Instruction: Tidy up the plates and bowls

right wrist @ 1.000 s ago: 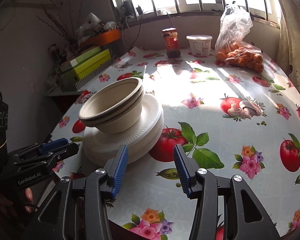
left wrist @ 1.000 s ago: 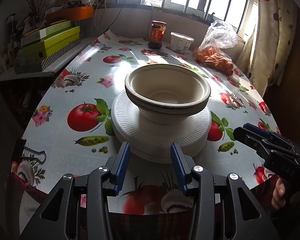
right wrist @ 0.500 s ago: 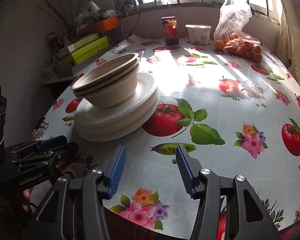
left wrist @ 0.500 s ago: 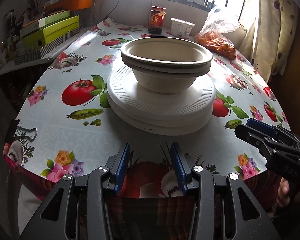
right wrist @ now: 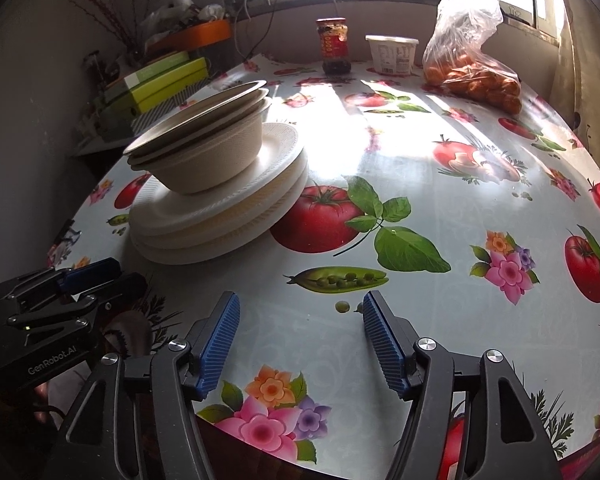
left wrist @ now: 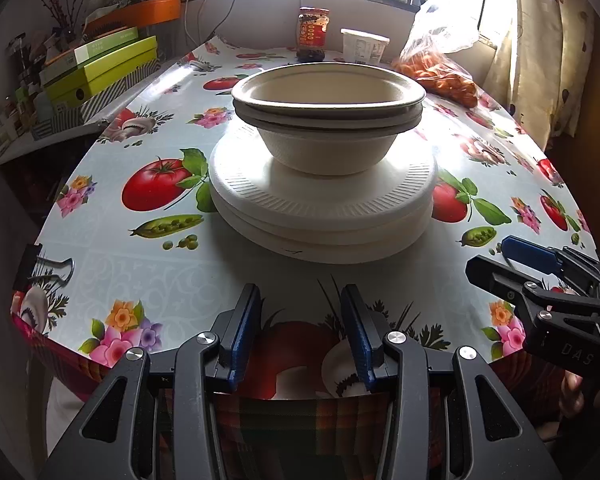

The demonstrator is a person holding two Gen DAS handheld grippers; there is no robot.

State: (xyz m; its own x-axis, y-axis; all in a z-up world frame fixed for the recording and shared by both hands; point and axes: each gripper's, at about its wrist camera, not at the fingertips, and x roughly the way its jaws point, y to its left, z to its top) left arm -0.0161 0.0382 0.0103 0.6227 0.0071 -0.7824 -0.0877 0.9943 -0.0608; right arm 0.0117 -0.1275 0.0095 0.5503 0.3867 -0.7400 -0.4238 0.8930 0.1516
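Note:
A nest of cream bowls (left wrist: 328,120) (right wrist: 204,148) sits on a stack of white ribbed plates (left wrist: 324,208) (right wrist: 220,216) on the table. My left gripper (left wrist: 300,332) hangs at the table's near edge, short of the plates, open with nothing between its blue pads. To the right of the stack, my right gripper (right wrist: 300,340) is over the near edge; its jaws are opening and hold nothing. Each gripper shows in the other's view: the right gripper (left wrist: 540,276) at the right edge, the left gripper (right wrist: 72,292) at the lower left.
The tablecloth (right wrist: 420,184) bears tomatoes and flowers. At the far edge stand a red-labelled jar (left wrist: 312,38), a white tub (left wrist: 364,46) and a bag of oranges (right wrist: 472,68). Green boxes (left wrist: 100,64) lie on a shelf to the left. A binder clip (left wrist: 48,270) grips the cloth's left edge.
Both grippers have sunk and drawn back towards the table's near edge, so the stack looks lower-angled. The right gripper's jaws have widened; the left's have kept their gap.

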